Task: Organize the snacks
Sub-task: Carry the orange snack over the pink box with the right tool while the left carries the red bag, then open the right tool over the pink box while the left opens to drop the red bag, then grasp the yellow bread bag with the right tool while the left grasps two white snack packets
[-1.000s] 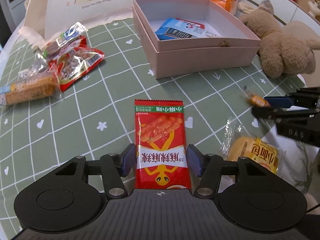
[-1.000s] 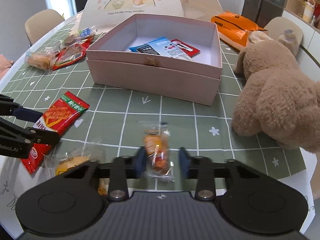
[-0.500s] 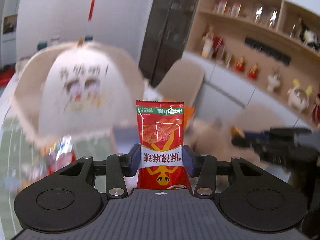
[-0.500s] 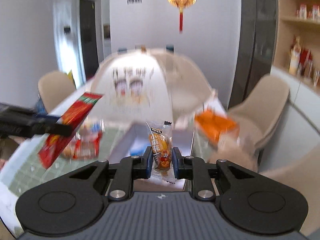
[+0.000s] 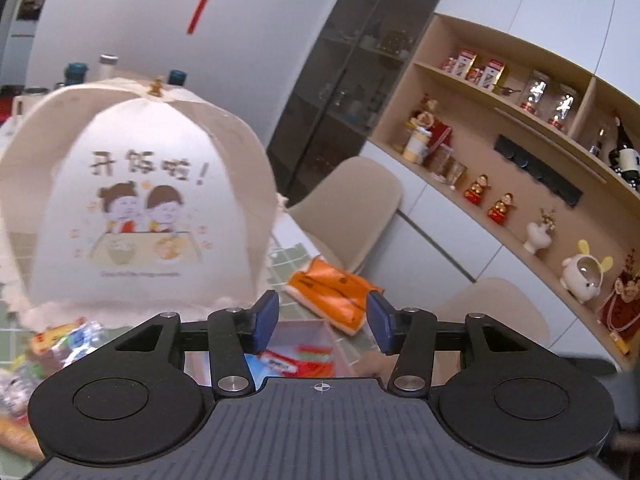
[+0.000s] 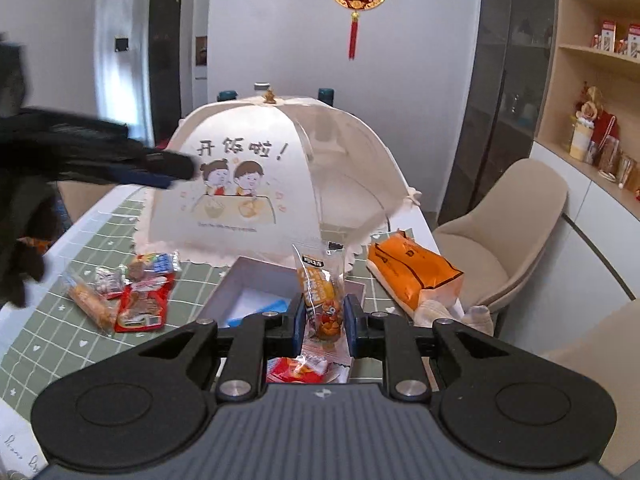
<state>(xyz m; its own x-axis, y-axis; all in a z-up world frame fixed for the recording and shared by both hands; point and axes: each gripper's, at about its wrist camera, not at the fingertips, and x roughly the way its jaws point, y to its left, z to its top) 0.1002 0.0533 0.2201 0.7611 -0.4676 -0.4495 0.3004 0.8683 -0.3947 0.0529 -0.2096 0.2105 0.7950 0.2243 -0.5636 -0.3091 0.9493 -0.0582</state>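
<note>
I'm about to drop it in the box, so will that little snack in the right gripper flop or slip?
The snack likely stays fairly stiff: it stands upright in the right gripper. Its glossy wrapper could slip. It looks light, so it should drop gently into the box.

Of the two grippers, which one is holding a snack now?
The right gripper: its pads clamp a small clear snack packet. The left gripper stands open with nothing between its pads.

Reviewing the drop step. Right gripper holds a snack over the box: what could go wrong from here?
1. The right gripper pinches the clear snack packet low, so its top may flop and snag on release.
2. It hangs near the pink box front edge, so a drop could miss.
3. The left gripper, open and empty, hovers close and could collide.
</note>
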